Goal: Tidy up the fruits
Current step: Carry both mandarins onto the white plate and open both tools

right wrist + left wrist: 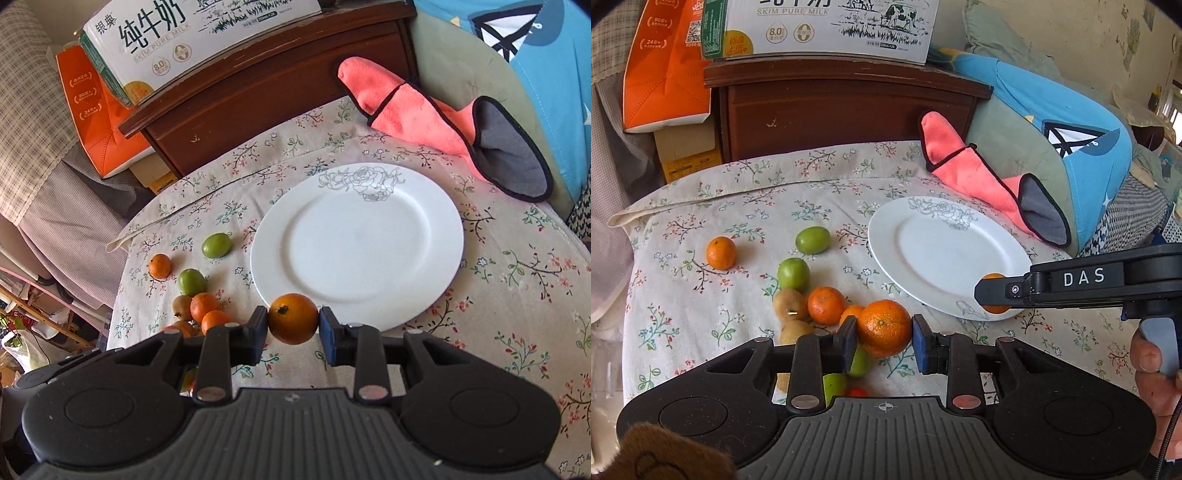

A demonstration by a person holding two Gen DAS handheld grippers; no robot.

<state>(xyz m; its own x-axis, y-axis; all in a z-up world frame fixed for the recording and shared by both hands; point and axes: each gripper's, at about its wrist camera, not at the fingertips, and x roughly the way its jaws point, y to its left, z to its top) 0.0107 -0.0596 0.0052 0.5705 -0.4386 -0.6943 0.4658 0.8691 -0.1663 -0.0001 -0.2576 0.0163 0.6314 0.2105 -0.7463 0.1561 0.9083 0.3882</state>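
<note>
On the floral tablecloth (746,206), just left of the white plate (945,254), lies a loose cluster of fruit, and each gripper is clamped on a mandarin of its own. The left gripper (884,332) pinches a large mandarin (884,326) between its pads above the near end of the cluster. The left wrist view shows that cluster fully: a lone small mandarin (721,252) far left, two green fruits (812,240) (793,275), a brownish pear-like fruit (790,303), another mandarin (826,305), and more green fruit partly hidden beneath the gripper body.

That view also catches the right gripper (995,293) from the side, reaching in from the right over the near rim of the plate, with only slivers of orange showing above and below its finger; how firmly it holds cannot be judged from there. The right wrist view settles it: the right gripper (293,325) squeezes a second mandarin (293,318), dark stem scar facing the camera, at the plate's near edge. This view alone shows the whole plate with nothing on it and its grey rose print at the far rim.

Far beyond stand a dark wooden cabinet (266,88) carrying a milk carton box (827,29), and a pink cloth (406,110) lies at far right.
</note>
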